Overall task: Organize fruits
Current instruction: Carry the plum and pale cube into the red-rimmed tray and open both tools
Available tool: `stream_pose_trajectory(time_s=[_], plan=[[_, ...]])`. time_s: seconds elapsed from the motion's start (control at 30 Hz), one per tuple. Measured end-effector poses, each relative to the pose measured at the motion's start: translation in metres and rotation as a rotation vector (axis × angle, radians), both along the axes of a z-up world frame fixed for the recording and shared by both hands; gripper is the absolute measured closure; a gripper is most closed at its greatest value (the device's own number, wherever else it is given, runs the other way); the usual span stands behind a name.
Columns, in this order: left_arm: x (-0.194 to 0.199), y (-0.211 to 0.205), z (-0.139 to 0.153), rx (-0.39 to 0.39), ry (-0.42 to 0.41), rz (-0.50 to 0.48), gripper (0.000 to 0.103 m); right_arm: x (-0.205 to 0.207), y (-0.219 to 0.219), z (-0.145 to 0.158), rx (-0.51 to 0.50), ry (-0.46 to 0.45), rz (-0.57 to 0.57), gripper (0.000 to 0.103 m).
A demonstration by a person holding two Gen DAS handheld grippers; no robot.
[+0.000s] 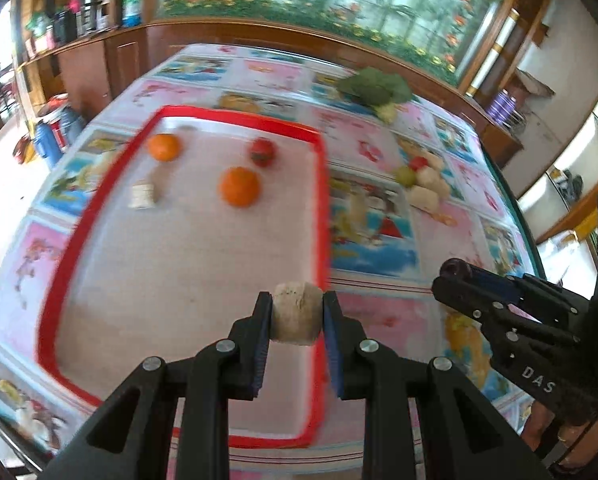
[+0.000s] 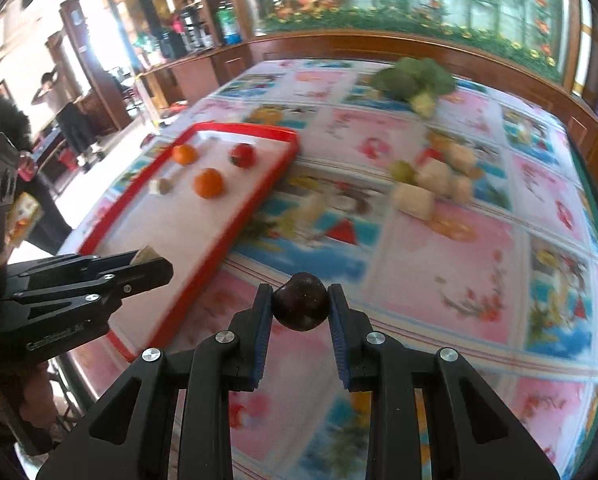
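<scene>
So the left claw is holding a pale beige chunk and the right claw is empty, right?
Not quite: the right claw is not empty; the right wrist view shows it shut on a dark round fruit. The left claw does hold the pale beige chunk.

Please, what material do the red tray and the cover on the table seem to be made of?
The red tray looks like moulded plastic: a smooth, uniformly bright red raised rim around a pale matt floor, though motion blur hides finer detail. The table cover looks like glossy plastic or oilcloth: printed cartoon squares lie flat and catch soft light; coated fabric cannot be excluded.
</scene>
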State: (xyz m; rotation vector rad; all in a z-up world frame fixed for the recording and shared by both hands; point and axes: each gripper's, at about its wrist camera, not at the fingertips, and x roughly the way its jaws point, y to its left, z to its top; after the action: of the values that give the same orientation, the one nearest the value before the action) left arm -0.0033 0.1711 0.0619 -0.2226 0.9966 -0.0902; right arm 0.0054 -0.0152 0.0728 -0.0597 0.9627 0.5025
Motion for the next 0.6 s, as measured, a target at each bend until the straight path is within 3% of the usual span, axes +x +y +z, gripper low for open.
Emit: stream_pose_trajectory(time_s=[0.27,0.6], plan=[[0.002,0.060,-0.007,0.034,0.009,0.110,0.076,0.007,0.066,0.007,-0.006,-0.021,0.109,0.076],[0.024,0.102,-0.029,0.066,0.044,0.187,0.076,0.025,0.135,-0.011,0.002,0.003,0.188,0.076]])
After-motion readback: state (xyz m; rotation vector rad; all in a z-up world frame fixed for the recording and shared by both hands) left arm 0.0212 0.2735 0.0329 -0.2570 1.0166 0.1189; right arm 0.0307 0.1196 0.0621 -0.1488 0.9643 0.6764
